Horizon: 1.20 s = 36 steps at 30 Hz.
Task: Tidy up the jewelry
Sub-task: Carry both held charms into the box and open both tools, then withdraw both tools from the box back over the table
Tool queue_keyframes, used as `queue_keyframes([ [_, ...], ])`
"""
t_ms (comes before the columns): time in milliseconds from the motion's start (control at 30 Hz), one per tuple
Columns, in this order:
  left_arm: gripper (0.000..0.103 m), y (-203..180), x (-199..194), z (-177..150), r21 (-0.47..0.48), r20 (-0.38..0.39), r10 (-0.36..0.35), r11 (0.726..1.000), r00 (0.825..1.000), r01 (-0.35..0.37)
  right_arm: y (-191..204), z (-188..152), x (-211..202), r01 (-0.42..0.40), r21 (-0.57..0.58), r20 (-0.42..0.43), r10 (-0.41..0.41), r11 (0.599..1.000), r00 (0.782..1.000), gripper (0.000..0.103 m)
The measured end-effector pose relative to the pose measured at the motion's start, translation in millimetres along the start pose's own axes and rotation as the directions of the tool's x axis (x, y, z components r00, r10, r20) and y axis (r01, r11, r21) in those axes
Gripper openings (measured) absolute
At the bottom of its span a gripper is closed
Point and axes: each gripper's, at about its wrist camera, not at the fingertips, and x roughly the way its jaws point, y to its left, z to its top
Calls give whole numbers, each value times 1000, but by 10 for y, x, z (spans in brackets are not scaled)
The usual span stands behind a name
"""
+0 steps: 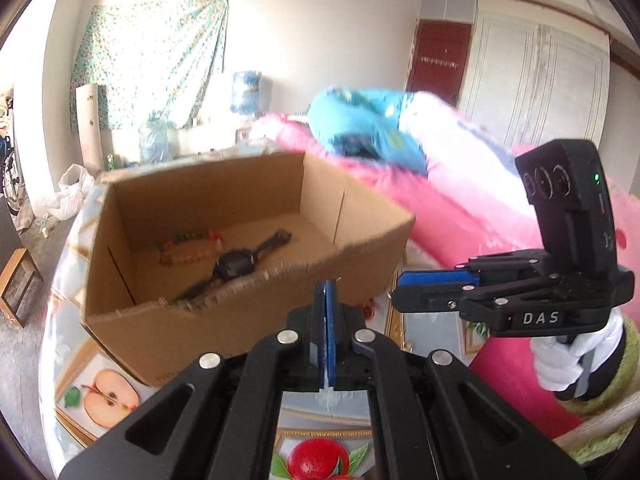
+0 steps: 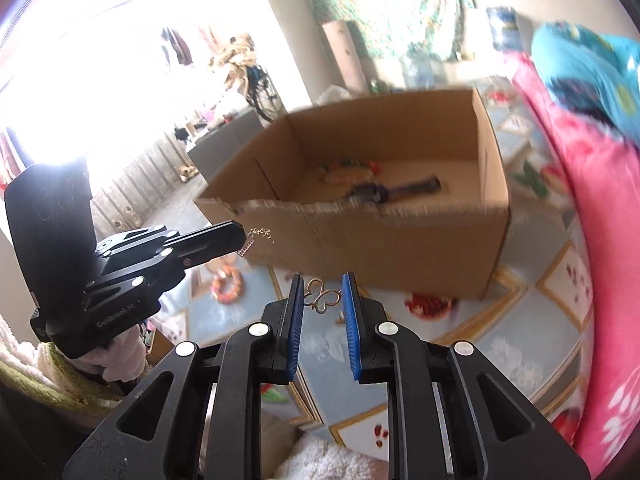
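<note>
An open cardboard box [image 1: 240, 340] [image 2: 360, 248] stands on the table, with a black wristwatch [image 1: 236, 266] [image 2: 372, 193] and a coloured bead bracelet [image 1: 188, 246] [image 2: 348, 170] on its floor. My left gripper [image 1: 330, 286] [image 2: 242, 236] hovers in front of the box's near wall, shut on a small gold chain piece [image 2: 256, 240] that dangles from its tip. To its right and level with it, my right gripper [image 2: 323, 278] [image 1: 394, 290] is shut on a gold butterfly-shaped ornament [image 2: 322, 300], which spans its blue pads [image 2: 348, 320]. Both grippers are outside the box.
The table wears a pale blue cloth with fruit prints [image 1: 108, 396] [image 2: 520, 340]. A pink blanket [image 1: 460, 208] [image 2: 580, 200] rises along its right side. An orange beaded ring [image 2: 228, 284] shows on the cloth left of the box. A white-gloved hand [image 1: 560, 356] holds the right gripper.
</note>
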Motion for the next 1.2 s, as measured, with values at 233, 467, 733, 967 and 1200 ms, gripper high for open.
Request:
queue_keyframes([
  [233, 0, 248, -24, 323, 12, 24, 54, 998, 998, -54, 98, 486, 11, -8, -93, 61, 14, 996, 998, 17],
  [467, 0, 622, 447, 405, -27, -129, 84, 996, 988, -88, -126, 833, 512, -10, -71, -79, 5, 997, 997, 17],
  [733, 1, 811, 784, 352, -46, -246, 99, 992, 964, -114, -302, 888, 1001, 23, -43, -222, -32, 999, 975, 18],
  [967, 5, 864, 836, 323, -62, -249, 102, 991, 963, -121, -376, 923, 1007, 7, -11, -203, -9, 1000, 979, 18],
  [1200, 5, 855, 735, 343, -67, -221, 115, 989, 968, -133, -383, 955, 828, 7, 7, -146, -6, 1000, 989, 18],
])
